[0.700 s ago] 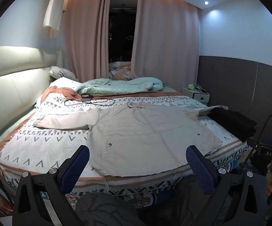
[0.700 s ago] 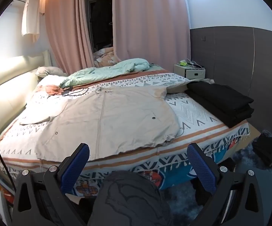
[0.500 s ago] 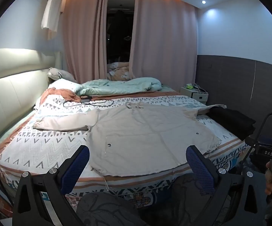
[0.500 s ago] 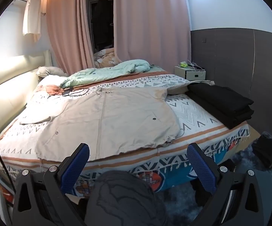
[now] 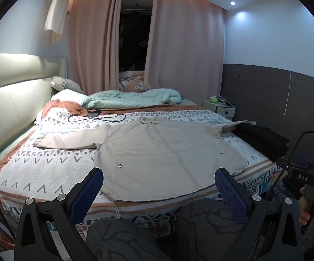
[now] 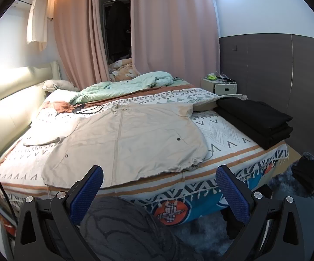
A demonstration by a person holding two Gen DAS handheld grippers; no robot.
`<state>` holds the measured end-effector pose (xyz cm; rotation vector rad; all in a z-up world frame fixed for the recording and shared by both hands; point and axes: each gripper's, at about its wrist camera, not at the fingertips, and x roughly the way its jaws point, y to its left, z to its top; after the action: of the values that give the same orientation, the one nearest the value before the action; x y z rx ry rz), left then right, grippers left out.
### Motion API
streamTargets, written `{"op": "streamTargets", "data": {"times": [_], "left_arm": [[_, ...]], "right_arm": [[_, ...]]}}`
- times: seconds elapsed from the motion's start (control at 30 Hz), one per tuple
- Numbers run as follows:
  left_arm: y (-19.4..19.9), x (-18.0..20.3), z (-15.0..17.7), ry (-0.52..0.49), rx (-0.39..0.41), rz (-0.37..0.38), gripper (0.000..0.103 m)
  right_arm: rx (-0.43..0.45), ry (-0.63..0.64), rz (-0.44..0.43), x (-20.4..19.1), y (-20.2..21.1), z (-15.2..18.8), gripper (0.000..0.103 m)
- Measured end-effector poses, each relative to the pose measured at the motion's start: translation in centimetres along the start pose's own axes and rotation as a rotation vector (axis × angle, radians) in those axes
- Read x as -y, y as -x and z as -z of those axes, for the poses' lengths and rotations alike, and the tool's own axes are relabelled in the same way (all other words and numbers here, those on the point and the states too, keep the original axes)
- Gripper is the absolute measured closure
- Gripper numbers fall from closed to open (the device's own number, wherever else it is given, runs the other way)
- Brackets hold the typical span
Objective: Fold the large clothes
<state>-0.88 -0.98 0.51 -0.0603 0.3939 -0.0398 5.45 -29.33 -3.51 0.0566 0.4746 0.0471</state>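
Observation:
A large beige jacket (image 5: 165, 152) lies spread flat, front up, on the patterned bed (image 5: 44, 165), hem toward me and sleeves out to both sides; it also shows in the right wrist view (image 6: 131, 139). My left gripper (image 5: 158, 187) is open and empty, held off the foot of the bed, short of the hem. My right gripper (image 6: 159, 184) is open and empty, also short of the hem, toward the bed's right corner. The jacket's right sleeve (image 5: 237, 124) runs toward the black pile.
A stack of folded black clothes (image 6: 257, 119) sits on the bed's right edge. A crumpled green duvet (image 5: 135, 97), pillows and a black charger cable (image 5: 96, 117) lie at the far end. A white nightstand (image 6: 220, 86) stands beyond. My knees (image 6: 122, 228) are below the grippers.
Both views have tilted slightly upward and shifted a little; the jacket has not moved and both grippers remain open.

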Motion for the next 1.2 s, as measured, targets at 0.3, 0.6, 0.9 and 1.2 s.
{"op": "streamTargets", "data": {"times": [0.3,0.6,0.9,1.2], "left_arm": [[0.4,-0.5,0.2,0.016,-0.001,0.006,0.001],[1.0,-0.8,0.2,0.022,0.011,0.000,0.001],[1.0,-1.2,0.5,0.043,0.006,0.005,0.001],[0.8,-0.6,0.5,0.022,0.007,0.019,0.001]], "right_arm": [[0.004,-0.010,0.005,0.4,0.3,0.2,0.000],[0.008,0.001,-0.001,-0.1,0.5,0.4,0.000],[0.009,0.001,0.001,-0.2,0.6,0.4,0.000],[0.011,0.002,0.006,-0.6,0.7,0.5,0.000]]}}
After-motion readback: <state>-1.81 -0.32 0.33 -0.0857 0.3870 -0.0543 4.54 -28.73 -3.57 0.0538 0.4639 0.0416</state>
